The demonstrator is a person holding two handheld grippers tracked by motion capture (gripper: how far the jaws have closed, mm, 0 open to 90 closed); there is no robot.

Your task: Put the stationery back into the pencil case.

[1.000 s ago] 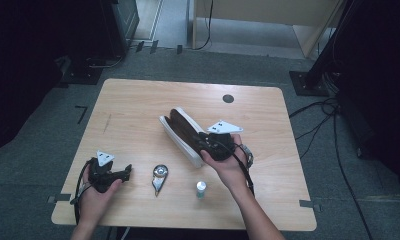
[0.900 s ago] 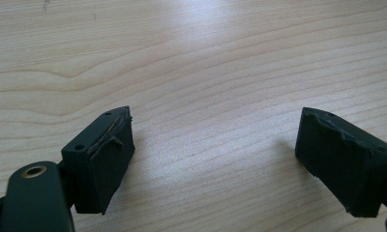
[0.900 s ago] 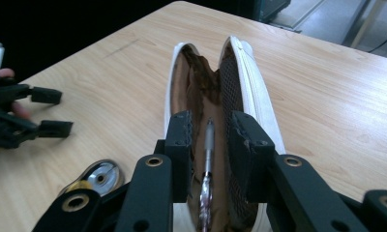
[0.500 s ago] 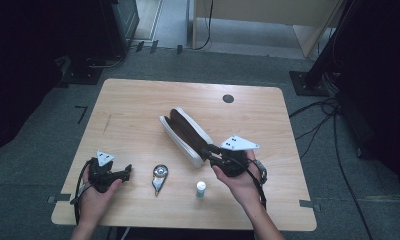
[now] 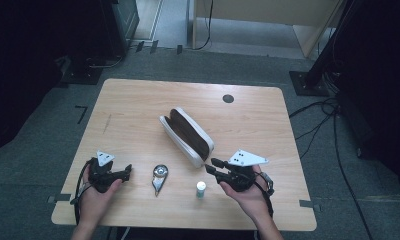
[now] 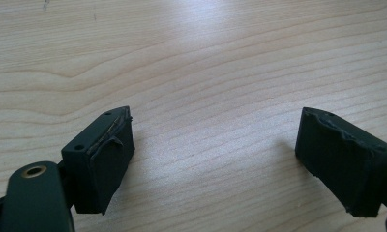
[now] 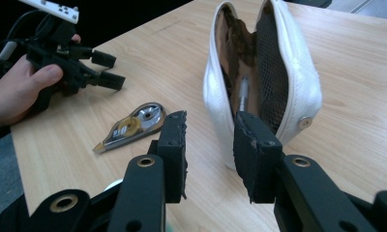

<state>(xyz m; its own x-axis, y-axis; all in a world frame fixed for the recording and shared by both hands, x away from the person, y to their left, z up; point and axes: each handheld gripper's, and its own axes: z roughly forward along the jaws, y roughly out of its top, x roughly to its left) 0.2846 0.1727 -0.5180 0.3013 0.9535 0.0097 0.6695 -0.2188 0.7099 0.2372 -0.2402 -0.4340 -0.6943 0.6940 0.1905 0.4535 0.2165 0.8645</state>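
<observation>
High view: right hand-held gripper (image 5: 211,166) withdrawn from white pouch (image 5: 187,136) toward near bench (image 5: 138,105) edge, now beside small bottle (image 5: 201,189). Jaws just opening, part-spread, nothing between them. Judged: deposit into pouch done, bottle likely next pick. Pouch lies mid-bench, unzipped; pen-like item visible inside. Left hand-held gripper (image 5: 126,171) idle at near-left, jaws spread wide, empty.

Count: one pouch, one bottle, one correction-tape dispenser (image 5: 159,176), two grippers.

Pouch (image 5: 187,131) at your table's (image 5: 138,105) centre; correction tape (image 5: 159,176) at its 7 o'clock, small bottle (image 5: 201,189) at 6.
</observation>
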